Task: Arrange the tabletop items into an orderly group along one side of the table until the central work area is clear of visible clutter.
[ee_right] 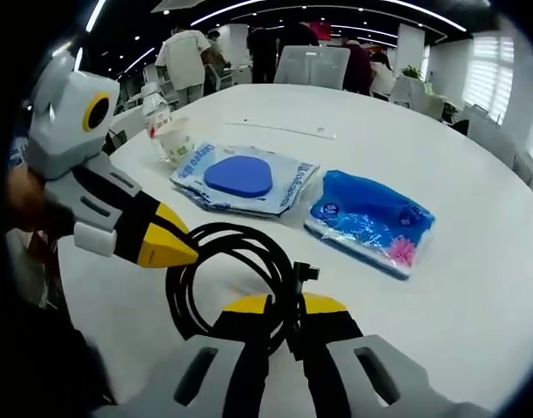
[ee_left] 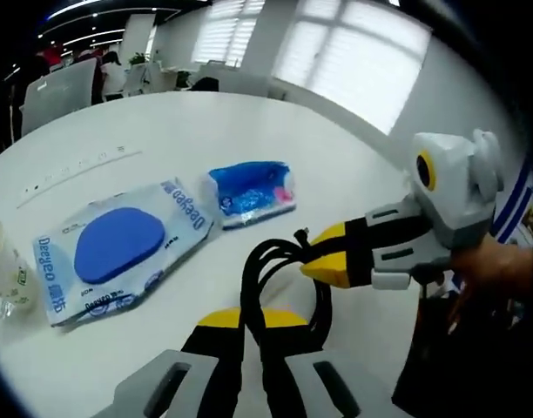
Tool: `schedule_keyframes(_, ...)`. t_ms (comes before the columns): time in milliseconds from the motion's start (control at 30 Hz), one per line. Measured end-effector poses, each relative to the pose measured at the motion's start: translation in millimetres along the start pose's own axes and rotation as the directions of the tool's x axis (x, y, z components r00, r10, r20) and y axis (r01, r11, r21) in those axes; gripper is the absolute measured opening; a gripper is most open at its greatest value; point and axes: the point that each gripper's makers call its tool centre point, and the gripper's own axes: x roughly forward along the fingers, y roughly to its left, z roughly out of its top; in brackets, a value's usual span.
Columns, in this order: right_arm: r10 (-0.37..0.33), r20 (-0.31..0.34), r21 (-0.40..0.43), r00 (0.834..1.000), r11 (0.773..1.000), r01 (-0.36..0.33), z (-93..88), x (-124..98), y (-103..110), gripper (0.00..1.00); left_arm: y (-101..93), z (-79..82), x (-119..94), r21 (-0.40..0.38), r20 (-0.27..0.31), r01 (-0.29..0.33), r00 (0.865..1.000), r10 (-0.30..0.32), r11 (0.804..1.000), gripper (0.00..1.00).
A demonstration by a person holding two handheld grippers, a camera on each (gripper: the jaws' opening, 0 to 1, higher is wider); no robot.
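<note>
Cable (ee_left: 279, 279) coiled in black loops sits low on the white table (ee_left: 205, 131), near six o'clock, clenched by both the left gripper (ee_left: 253, 326) and the right gripper (ee_right: 284, 305). Wipes pack (ee_right: 245, 178) lies around eleven o'clock, blue packet (ee_right: 371, 218) at two o'clock.

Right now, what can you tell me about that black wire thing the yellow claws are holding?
The black cable is a thin, rubbery-looking cord wound into a few loose loops, with a small black plug sticking out near one side. It sits low over the white table, in front of the wet wipes pack. Both grippers hold it: the right gripper has its jaws shut on one side of the coil, and the left gripper pinches the other.
</note>
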Motion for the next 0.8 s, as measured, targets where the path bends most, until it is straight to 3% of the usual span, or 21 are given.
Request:
schedule_keyframes(400,-0.022,-0.038,-0.009,0.999,1.0,0.021,-7.3,20.6,-8.7,0.09,4.9,2.0,17.6,-0.02,-0.029,-0.03,0.999,0.03,0.999,0.03)
schedule_keyframes(533,-0.037,-0.049,0.024,0.998,0.999,0.038,-8.2,24.7,-11.5,0.09,9.0,2.6,23.1,-0.014,-0.03,-0.053,0.998,0.053,0.998,0.03)
schedule_keyframes(800,-0.048,-0.076,-0.043,0.996,0.998,0.045,-11.0,27.0,-12.3,0.11,10.8,-7.0,26.4,0.02,-0.063,-0.05,0.997,0.051,0.999,0.06)
